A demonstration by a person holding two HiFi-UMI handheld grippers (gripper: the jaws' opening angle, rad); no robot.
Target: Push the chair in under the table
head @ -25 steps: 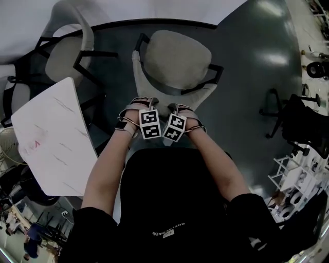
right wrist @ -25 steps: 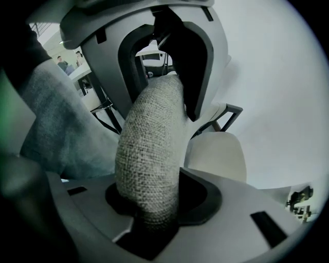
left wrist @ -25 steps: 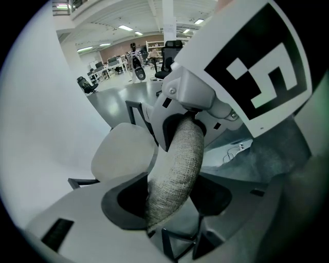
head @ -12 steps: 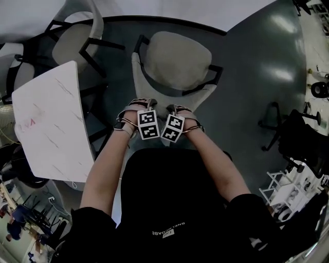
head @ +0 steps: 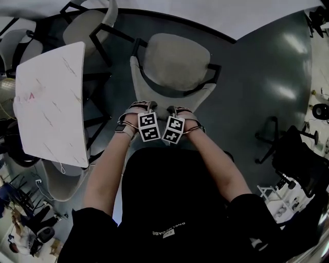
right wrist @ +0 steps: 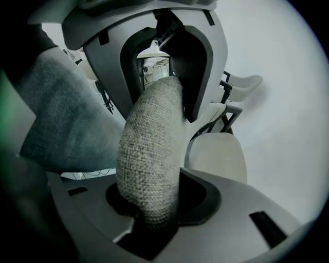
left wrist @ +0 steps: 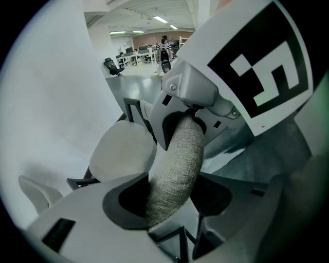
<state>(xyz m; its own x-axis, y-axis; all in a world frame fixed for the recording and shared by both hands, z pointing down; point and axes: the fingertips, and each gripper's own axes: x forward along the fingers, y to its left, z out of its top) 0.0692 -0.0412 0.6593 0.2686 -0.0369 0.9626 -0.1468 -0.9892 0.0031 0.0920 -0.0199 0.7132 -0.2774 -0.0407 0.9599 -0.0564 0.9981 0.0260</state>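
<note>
chair [head: 175, 61] sits on the dark floor [head: 257, 87] right in front of you, pale seat facing the surface [head: 216, 13], black arms on both sides. from the head view the seat's front stops just short of the surface's dark edge, so it's not under yet.

backrest top rim [left wrist: 175, 169] is the grey woven fabric roll nearest to you. both grippers are on it, side by side and close together, pointing steeply down.

left gripper [head: 140, 107]: clamped on the backrest rim. the left gripper view shows the fabric running straight through between the jaws, pads pressing on it.

right gripper [head: 181, 109]: also clenched on the rim [right wrist: 149, 159]. its jaws have just been closing a bit tighter, with the fabric filling the gap between them.

marker cubes almost touch each other above your wrists. your forearms run in parallel from the black shirt to the grippers.

around it:
- white panel [head: 51, 97] with faint streaks, left of the chair, well apart from it, tilted in the frame.
- second pale chair [head: 87, 28] beyond that panel, close to the surface's edge.
- black office chair [head: 300, 149] far right on the floor, well apart from your chair.
- left gripper view shows an open office far behind, with a person standing there, too small for detail.
</note>
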